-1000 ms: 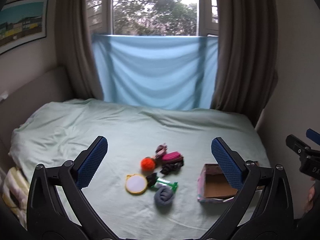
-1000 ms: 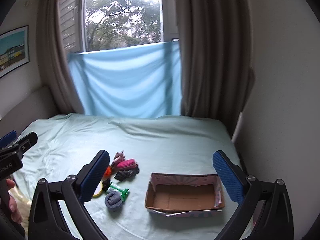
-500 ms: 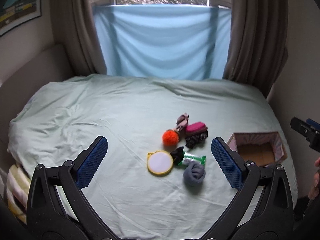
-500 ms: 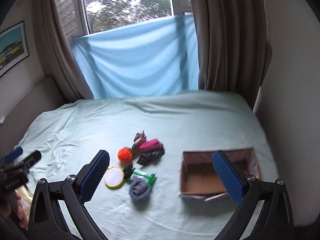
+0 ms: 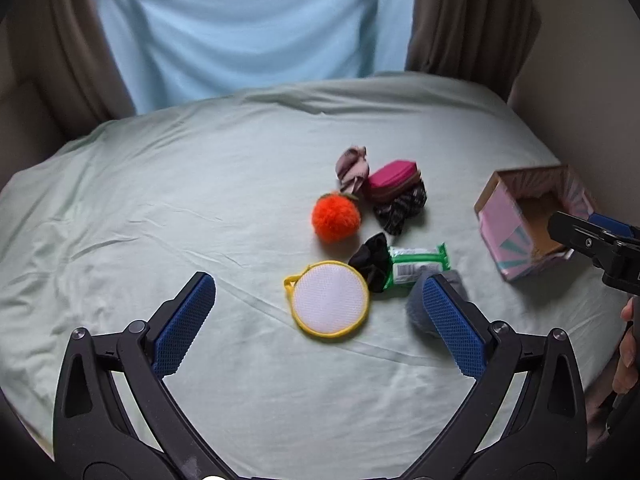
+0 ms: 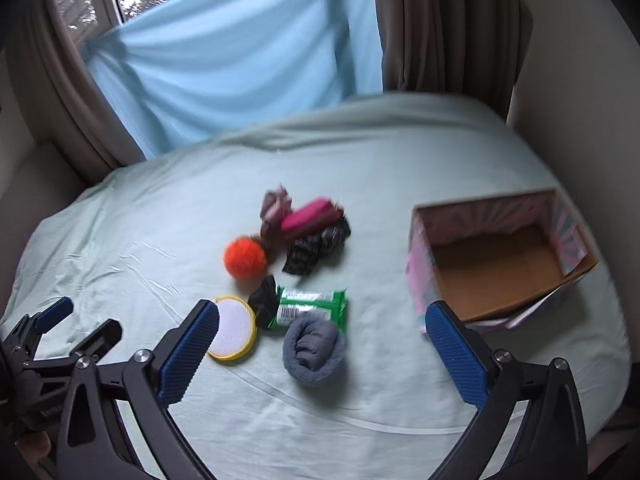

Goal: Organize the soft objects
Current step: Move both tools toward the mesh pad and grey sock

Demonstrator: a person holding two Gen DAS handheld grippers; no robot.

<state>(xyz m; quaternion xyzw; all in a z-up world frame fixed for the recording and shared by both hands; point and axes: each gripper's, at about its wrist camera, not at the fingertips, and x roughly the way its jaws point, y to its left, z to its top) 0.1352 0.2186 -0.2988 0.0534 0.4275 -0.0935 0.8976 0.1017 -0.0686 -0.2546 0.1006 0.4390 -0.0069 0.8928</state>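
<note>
A cluster of small things lies mid-bed: an orange pompom, a round yellow-rimmed pad, a green packet, a rolled grey sock, a magenta pouch, a dark patterned cloth and a pinkish cloth. An open pink cardboard box stands to their right, nothing in it. My left gripper hovers open above the pad. My right gripper hovers open over the grey sock.
The pale green bed sheet ends at a blue cloth and brown curtains at the far side. A wall runs close along the bed's right edge. A black scrunched cloth lies beside the packet.
Both grippers have moved forward and tilted down toward the bed, so the objects and box appear larger and closer. Nothing on the bed has moved.
</note>
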